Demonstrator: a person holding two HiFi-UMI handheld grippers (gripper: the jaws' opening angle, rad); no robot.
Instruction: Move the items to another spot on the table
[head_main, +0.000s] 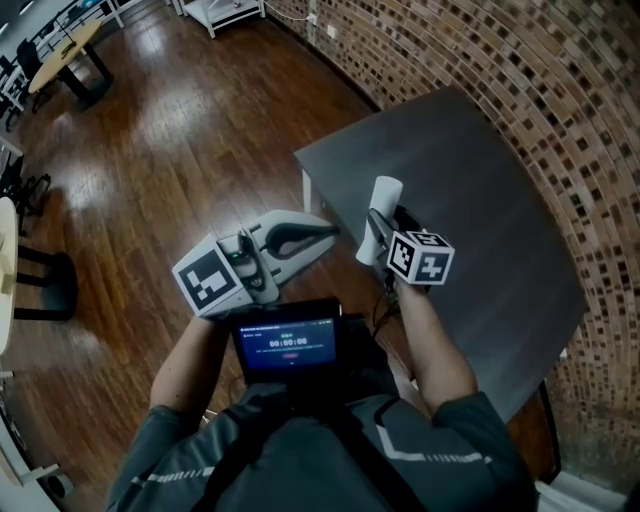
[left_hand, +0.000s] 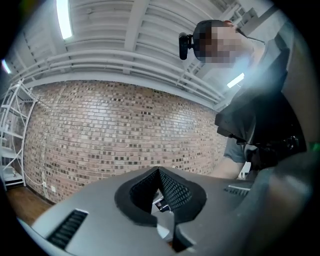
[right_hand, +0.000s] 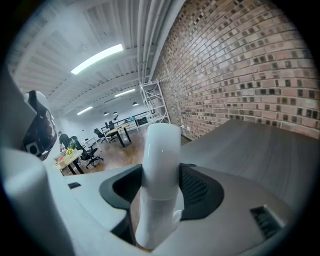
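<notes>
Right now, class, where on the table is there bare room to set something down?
The grey table is all bare, from its floor-side edge to the brick wall. Only its left edge is crowded: the right tool holds a white bottle there.

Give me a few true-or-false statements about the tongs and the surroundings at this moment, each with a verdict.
1. The right tongs grip a white cylinder. True.
2. The left tongs hold a second white cylinder. False: their jaws are together with nothing between them.
3. The table stands beside a brick wall. True.
4. The white cylinder lies flat on the table. False: it is held up off the table in the right tongs.
5. The floor is carpeted. False: it is a glossy wooden floor.
</notes>
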